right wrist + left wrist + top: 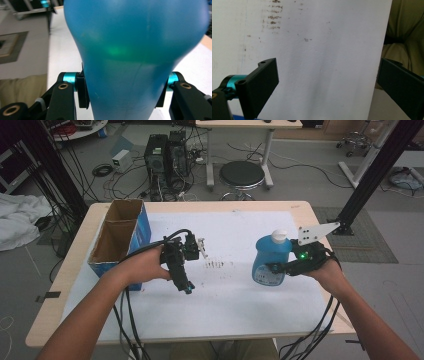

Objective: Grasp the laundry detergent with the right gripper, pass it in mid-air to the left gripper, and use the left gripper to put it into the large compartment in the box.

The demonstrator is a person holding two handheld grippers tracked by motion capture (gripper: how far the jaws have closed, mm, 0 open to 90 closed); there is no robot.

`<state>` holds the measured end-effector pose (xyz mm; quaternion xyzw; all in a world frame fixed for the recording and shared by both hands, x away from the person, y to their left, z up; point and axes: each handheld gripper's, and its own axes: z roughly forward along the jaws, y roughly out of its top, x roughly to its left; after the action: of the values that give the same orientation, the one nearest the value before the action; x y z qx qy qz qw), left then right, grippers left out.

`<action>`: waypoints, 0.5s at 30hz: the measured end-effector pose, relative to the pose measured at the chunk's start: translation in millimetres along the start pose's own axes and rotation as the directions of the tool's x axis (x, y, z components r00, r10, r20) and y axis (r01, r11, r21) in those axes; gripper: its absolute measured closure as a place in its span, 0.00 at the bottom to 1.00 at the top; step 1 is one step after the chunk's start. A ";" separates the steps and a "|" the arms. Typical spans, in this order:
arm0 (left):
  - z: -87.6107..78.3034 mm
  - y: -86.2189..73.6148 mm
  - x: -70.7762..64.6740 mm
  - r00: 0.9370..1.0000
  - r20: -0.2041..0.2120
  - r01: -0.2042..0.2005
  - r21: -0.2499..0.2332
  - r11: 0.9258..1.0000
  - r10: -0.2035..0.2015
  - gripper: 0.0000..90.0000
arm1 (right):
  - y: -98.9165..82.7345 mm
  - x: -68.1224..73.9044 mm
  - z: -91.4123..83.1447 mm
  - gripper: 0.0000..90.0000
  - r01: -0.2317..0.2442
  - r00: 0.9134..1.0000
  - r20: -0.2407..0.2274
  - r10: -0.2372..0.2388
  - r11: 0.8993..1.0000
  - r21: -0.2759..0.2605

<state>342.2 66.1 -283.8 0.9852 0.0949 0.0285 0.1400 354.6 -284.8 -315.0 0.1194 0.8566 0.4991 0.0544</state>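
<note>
- Between the jaws of the right gripper (121, 100) sits a blue bottle (135, 50), clamped on both flanks; in the high view the bottle (270, 260) stands upright with a white cap on the right half of the bench, the right gripper (276, 268) reaching it from the person's side.
- Jaws of the left gripper (327, 87) stand wide apart with nothing between them, over bare white paper; in the high view the left gripper (186, 287) points back toward the person, left of centre.
- Well apart from each other, the two grippers have open paper between them, marked by a patch of small brown stains (216, 264).
- Just left of the left hand (145, 265) stands a blue cardboard box (120, 240), open-topped and split into two compartments; what lies inside them, if anything, I cannot tell.
- White paper (225, 305) covers most of the bench (300, 206), leaving the pale wooden rim bare on every side; the near and right parts of the sheet are free.
- Black cables (127, 320) trail from both grippers over the near edge.
- Beyond the far edge stand a round black stool (242, 174), two computer towers (165, 155) amid tangled leads on a grey floor, and another table.
- Dark metal struts (372, 175) slant at the right, and white cloth (20, 220) lies at the far left.
</note>
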 end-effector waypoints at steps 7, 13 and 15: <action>-7.3 7.8 -4.2 1.000 -0.004 -0.006 0.005 1.000 0.006 0.04 | 4.3 6.2 11.8 0.51 0.045 0.994 -0.097 -0.044 0.999 0.010; -14.4 16.4 -7.6 1.000 -0.008 -0.012 0.006 1.000 0.012 0.04 | 7.0 10.4 23.3 0.51 0.077 0.987 -0.143 -0.072 0.997 0.028; -16.5 19.1 -8.5 1.000 -0.007 -0.014 0.005 1.000 0.014 0.04 | 7.9 11.5 26.1 0.51 0.087 0.986 -0.149 -0.081 0.996 0.032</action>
<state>336.0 50.9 -262.9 0.9860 0.0884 0.0330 0.1372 350.2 -256.1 -320.7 0.0470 0.8719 0.4873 0.0098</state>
